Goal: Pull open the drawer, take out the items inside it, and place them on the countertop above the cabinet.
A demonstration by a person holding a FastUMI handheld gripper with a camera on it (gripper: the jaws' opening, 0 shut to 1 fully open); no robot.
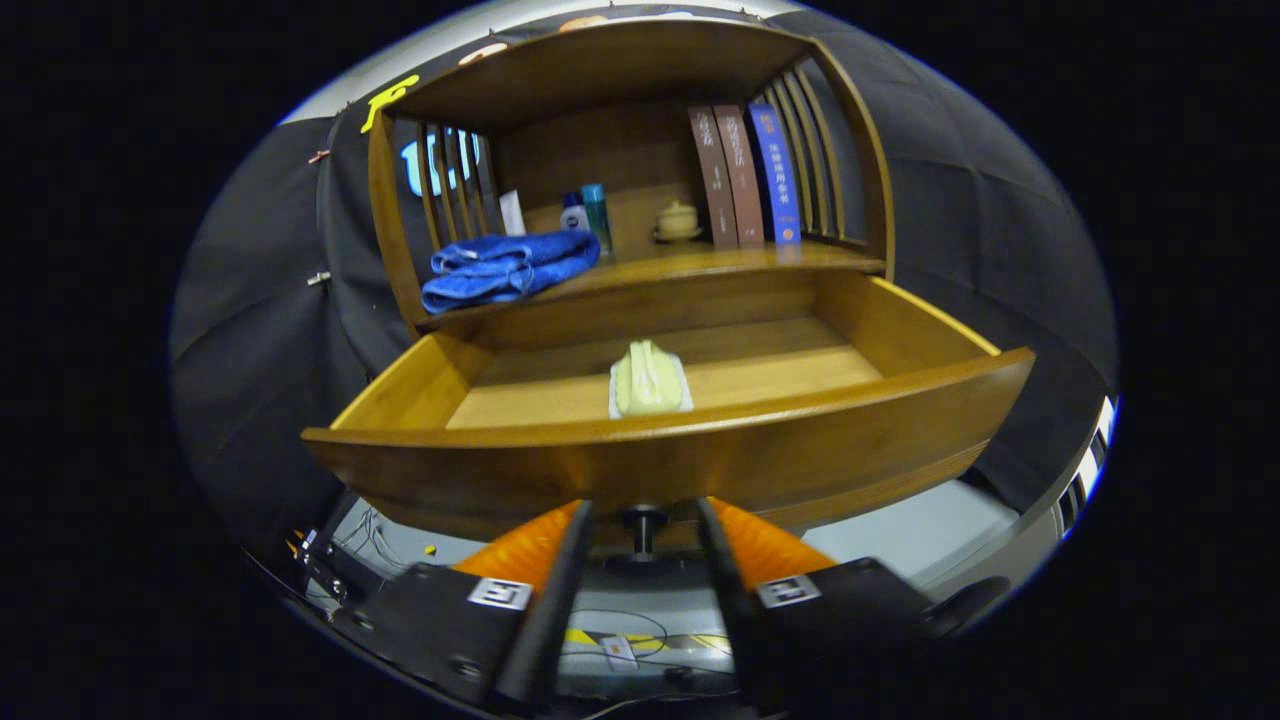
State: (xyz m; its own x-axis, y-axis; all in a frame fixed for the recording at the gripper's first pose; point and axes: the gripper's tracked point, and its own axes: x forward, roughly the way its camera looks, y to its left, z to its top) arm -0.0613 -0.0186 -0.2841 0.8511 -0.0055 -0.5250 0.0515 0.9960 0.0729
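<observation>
The drawer [668, 455] stands pulled out, holding one pale packet [650, 380] at twelve o'clock from the gripper [642, 520]. The gripper's two fingers straddle the knob [643, 522], spread apart, not pressing it. On the countertop [690, 266]: one blue towel [505, 268], two bottles [588, 214], one cup [677, 220], three books [745, 175].

Dim booth, soft light from overhead; my fisheye bends the drawer [690, 440] front into a curve, the shelf recess sits in shadow, edges go slightly soft.
</observation>
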